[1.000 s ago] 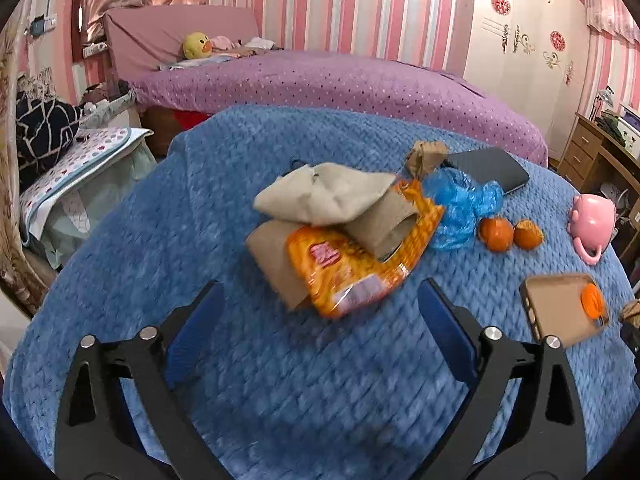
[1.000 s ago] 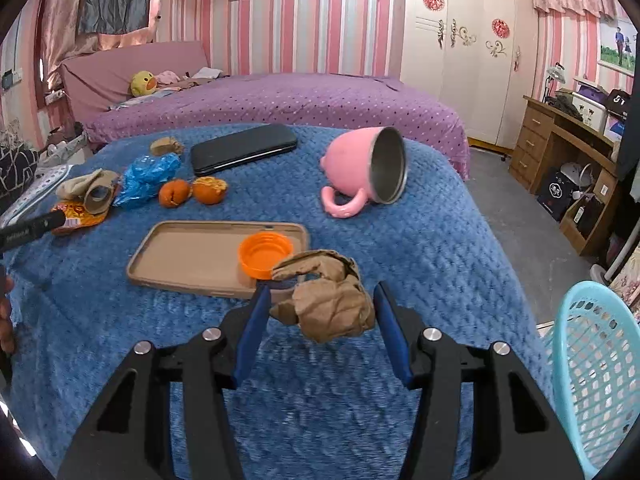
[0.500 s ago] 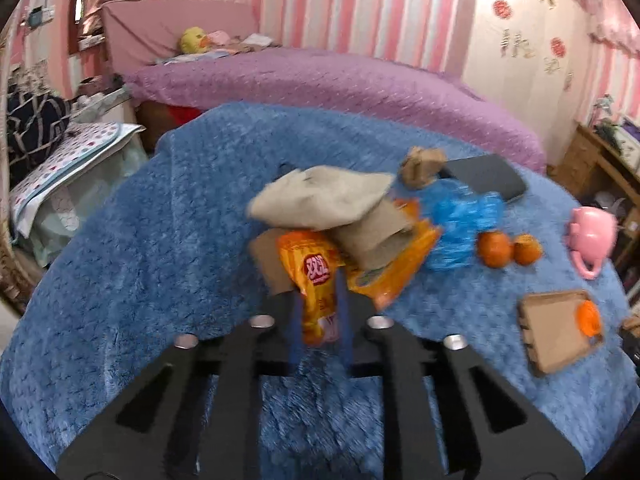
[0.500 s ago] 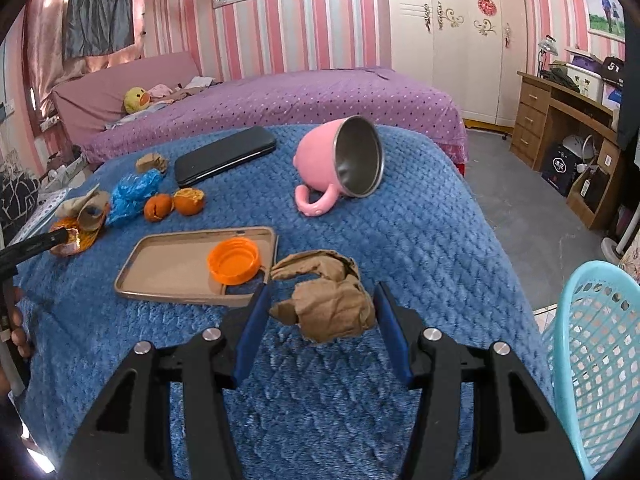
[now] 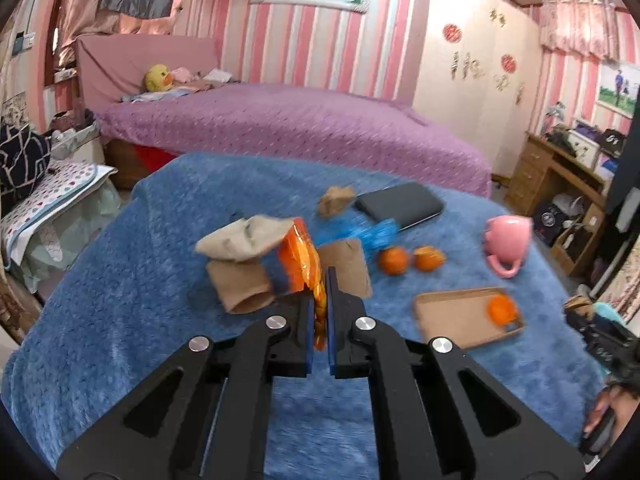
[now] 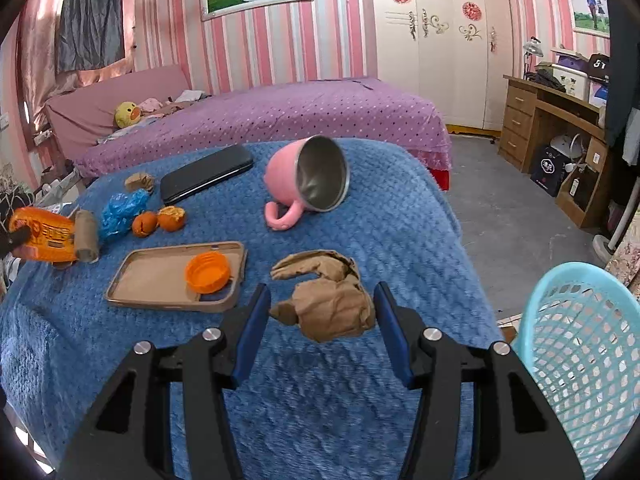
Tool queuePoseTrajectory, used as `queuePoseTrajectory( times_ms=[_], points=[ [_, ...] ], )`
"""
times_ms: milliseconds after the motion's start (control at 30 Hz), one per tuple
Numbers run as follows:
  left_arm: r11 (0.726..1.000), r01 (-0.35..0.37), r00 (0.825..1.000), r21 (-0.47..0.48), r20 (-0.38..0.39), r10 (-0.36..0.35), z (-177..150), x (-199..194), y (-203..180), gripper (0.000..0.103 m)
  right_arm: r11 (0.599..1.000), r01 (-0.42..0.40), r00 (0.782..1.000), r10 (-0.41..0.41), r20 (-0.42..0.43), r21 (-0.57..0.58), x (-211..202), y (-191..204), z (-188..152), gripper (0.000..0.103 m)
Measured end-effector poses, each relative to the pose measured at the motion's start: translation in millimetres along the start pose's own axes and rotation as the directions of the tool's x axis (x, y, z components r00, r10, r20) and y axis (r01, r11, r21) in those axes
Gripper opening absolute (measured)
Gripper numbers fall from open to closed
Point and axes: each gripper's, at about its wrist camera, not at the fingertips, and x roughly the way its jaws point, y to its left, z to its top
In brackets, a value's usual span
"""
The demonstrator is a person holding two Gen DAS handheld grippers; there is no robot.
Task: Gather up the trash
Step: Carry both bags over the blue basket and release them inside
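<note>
Since the earlier frame the left gripper (image 5: 319, 312) has clamped on the crinkly orange snack wrapper (image 5: 306, 264) and lifted it off the blue blanket (image 5: 132, 300). The right gripper (image 6: 322, 312) brackets a crumpled brown paper wad (image 6: 328, 304), seemingly pinched. Carrying step; next, both loads go right to the pale blue plastic basket (image 6: 580, 360).

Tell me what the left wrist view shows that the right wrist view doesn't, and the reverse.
Only the left wrist view: the left gripper shut on the orange snack wrapper, and a beige crumpled paper behind it.

Only the right wrist view: the right gripper around a crumpled brown paper, and the light blue basket.

Both: the pink mug, the black phone, the orange cap in the tan phone case.
</note>
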Motion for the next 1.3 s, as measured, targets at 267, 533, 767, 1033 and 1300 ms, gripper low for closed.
queuePoseTrajectory(
  times_ms=[267, 533, 767, 1033, 1300],
  points=[
    [0.997, 0.065, 0.998, 0.035, -0.003, -0.065, 3.9, -14.7, -49.3, 0.003, 0.998, 0.043, 0.998, -0.045, 0.038, 0.051, -18.7, -42.6, 4.5, 0.053],
    [0.991, 0.118, 0.993, 0.064, -0.004, -0.118, 11.5, -34.2, -101.6, 0.003, 0.985, 0.100, 0.991, -0.111, 0.070, 0.139, -40.6, -101.5, 6.3, 0.053],
    [0.970, 0.205, 0.979, 0.133, -0.030, -0.203, 2.2, -42.6, -171.5, 0.003, 0.970, 0.164, 0.982, -0.178, 0.070, 0.178, -56.8, -147.9, -0.7, 0.053],
    [0.912, 0.339, 0.941, 0.233, -0.081, -0.329, -21.7, -56.3, -268.6, 0.003, 0.942, 0.255, 0.962, -0.269, 0.041, 0.220, -69.9, -201.8, -12.6, 0.053],
    [0.822, 0.475, 0.879, 0.315, -0.140, -0.455, -49.2, -80.6, -353.5, 0.003, 0.906, 0.325, 0.940, -0.340, 0.008, 0.272, -84.9, -246.6, -24.8, 0.053]
  ],
)
